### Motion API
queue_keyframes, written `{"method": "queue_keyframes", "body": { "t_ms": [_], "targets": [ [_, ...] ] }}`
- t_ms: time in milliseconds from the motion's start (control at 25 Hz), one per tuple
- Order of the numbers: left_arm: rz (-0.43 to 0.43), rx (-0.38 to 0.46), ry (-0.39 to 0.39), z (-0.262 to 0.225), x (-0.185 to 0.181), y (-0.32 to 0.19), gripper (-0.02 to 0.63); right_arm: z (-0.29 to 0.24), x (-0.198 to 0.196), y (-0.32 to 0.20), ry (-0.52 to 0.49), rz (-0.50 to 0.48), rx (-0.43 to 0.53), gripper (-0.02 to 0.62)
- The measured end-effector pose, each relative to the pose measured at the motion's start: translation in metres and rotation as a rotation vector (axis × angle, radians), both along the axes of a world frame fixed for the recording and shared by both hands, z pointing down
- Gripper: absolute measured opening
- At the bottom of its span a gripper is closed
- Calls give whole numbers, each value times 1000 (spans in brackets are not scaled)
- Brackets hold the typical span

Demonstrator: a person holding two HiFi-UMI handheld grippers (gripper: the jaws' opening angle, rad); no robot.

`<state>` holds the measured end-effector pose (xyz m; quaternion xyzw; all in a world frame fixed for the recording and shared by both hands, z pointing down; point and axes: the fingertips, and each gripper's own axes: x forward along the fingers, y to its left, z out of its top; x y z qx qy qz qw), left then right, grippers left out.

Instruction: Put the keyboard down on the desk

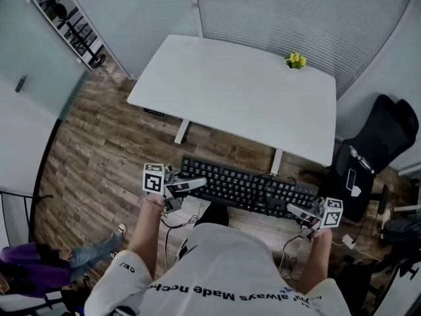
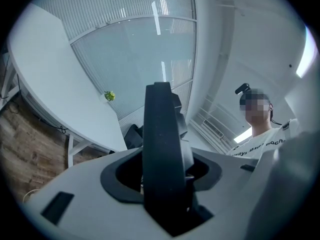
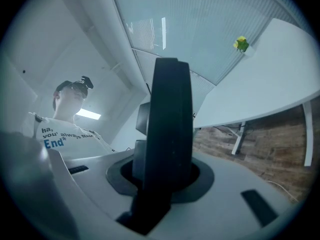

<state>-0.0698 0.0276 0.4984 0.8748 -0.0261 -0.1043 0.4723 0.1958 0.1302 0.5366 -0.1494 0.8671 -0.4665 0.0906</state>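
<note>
A black keyboard [image 1: 247, 188] hangs level above the wooden floor, just in front of the white desk [image 1: 230, 91] and lower than its top. My left gripper [image 1: 195, 185] is shut on the keyboard's left end, and my right gripper [image 1: 297, 210] is shut on its right end. In the left gripper view the keyboard [image 2: 162, 154] shows end-on as a dark slab between the jaws. The right gripper view shows the other end of the keyboard [image 3: 170, 134] the same way. The desk top is bare except for a small yellow-green plant [image 1: 296, 60] at its far right corner.
A black office chair [image 1: 380, 142] stands right of the desk, with bags and cables on the floor by it. A person's legs [image 1: 72, 254] lie at the lower left. A rack [image 1: 69, 20] stands behind glass at the far left. Blinds cover the wall behind the desk.
</note>
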Motion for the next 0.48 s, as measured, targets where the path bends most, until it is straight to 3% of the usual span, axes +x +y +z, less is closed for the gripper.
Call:
{"method": "queue_keyframes", "body": {
  "t_ms": [160,480],
  "targets": [
    [3,3,1,-1,-1,-20,236,-2,-2,-20,1,3,2,124],
    [6,-6,-2,-2,-11,-117,236,-5,-14,-116,1,10,-15,124]
  ]
}}
